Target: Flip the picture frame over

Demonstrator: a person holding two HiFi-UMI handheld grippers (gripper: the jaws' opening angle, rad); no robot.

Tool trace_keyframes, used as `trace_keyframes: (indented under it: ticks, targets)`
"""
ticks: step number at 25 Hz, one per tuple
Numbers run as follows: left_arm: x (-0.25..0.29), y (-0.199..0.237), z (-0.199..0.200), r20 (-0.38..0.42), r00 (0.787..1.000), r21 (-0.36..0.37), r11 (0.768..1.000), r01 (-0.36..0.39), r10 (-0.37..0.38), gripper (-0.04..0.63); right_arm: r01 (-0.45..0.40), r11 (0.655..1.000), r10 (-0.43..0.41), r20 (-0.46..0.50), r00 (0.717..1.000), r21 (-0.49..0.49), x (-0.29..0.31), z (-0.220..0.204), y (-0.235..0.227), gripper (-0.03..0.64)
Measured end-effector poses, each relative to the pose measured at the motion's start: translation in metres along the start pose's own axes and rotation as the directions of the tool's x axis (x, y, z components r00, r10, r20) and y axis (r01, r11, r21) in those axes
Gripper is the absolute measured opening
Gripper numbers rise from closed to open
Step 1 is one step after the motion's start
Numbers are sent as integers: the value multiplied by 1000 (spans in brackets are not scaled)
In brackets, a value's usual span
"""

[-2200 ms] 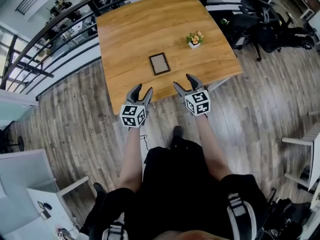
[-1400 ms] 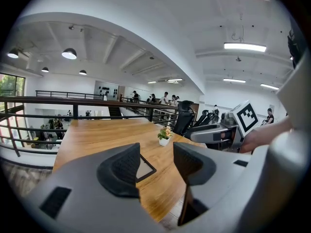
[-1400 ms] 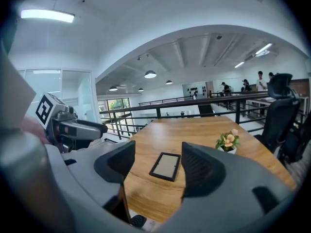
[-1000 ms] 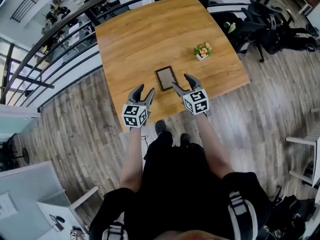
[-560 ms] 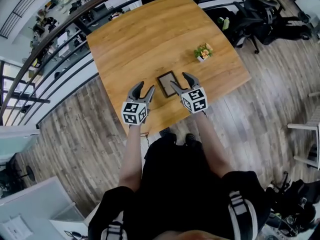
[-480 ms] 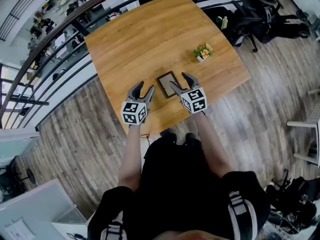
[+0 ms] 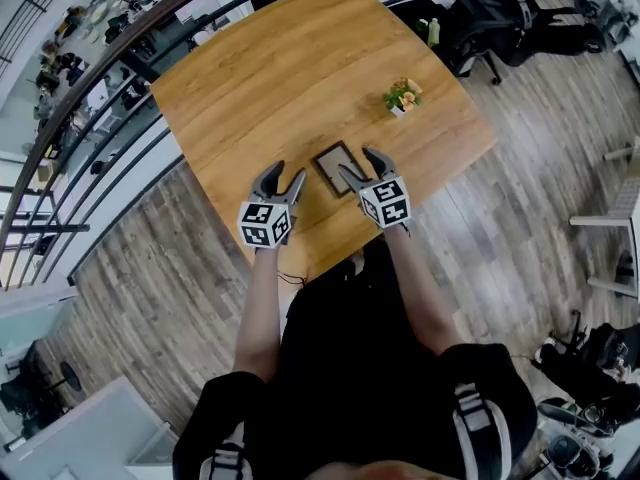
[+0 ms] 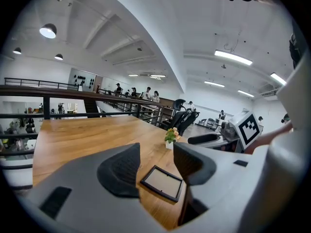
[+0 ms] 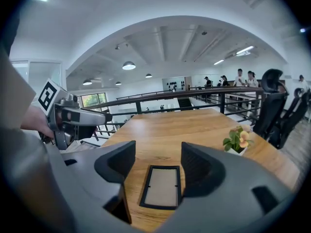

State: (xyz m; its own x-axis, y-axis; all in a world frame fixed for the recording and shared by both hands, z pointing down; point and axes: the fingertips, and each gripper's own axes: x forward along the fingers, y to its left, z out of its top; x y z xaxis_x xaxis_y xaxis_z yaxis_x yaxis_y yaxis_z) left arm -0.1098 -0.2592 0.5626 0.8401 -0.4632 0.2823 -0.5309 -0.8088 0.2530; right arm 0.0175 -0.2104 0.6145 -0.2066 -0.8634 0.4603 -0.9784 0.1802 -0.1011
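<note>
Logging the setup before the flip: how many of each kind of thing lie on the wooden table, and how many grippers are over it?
picture frame: 1
potted plant: 1
grippers, left gripper and right gripper: 2
total: 4

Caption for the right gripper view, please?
Open right claw aimed at the picture frame lying flat on the wooden table.

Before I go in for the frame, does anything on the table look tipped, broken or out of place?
Nothing stands out. The picture frame lies flat and intact on the table; the small flower pot stands upright beyond it.
</note>
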Motion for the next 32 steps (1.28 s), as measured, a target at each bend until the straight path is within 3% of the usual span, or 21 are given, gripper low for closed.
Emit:
trace_keyframes:
  ticks: [4,32]
  targets:
    - [1,13,-5,-10,1000,-12,1000,-14,14,230,23,999,-21,-29,999,49,10,-16,-10,289]
    - [9,25,-89,-159,984,-101,991,-91,75,230,-102,985,129,-196,972,142,60,-114,25,278]
